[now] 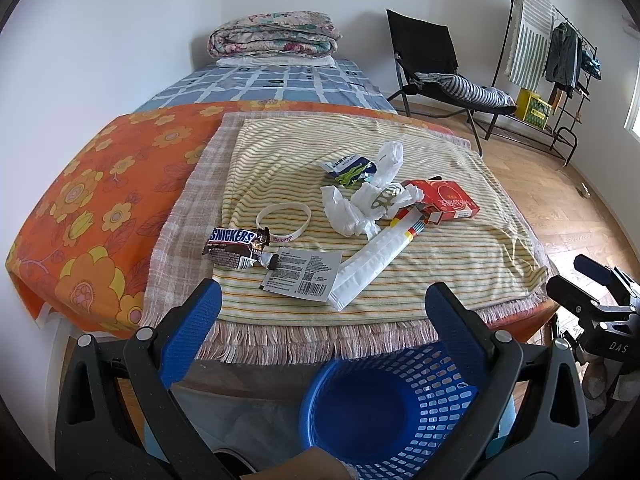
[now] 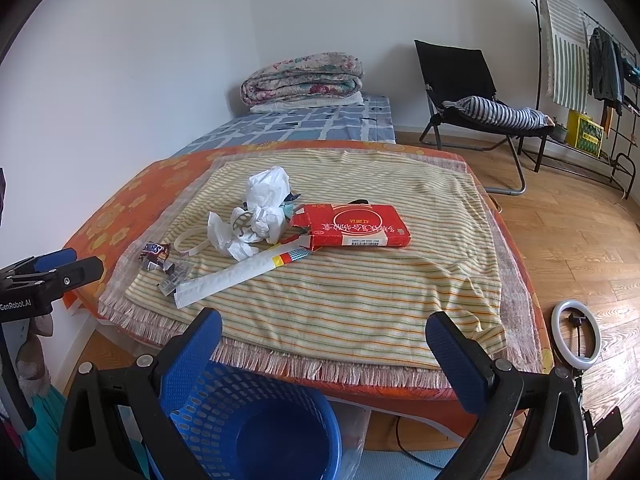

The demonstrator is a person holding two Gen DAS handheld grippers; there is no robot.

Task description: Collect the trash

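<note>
Trash lies on a striped towel [image 1: 400,272] on the bed: a Snickers wrapper [image 1: 234,246], a grey barcode packet [image 1: 306,272], a long white wrapper [image 1: 372,260], crumpled white plastic [image 1: 360,204], a red box [image 1: 444,200], a blue-green packet [image 1: 348,168] and a white wristband [image 1: 284,218]. The red box [image 2: 356,226], the white plastic [image 2: 260,208] and the long wrapper [image 2: 236,276] also show in the right wrist view. A blue basket [image 1: 384,408] [image 2: 248,424] stands on the floor below the bed's edge. My left gripper [image 1: 320,304] and right gripper [image 2: 324,336] are open and empty, short of the towel.
A folded quilt [image 1: 274,38] lies at the bed's far end. A black chair [image 1: 436,68] and a clothes rack [image 1: 560,60] stand on the wooden floor at right. A ring light [image 2: 576,334] stands by the bed's right corner.
</note>
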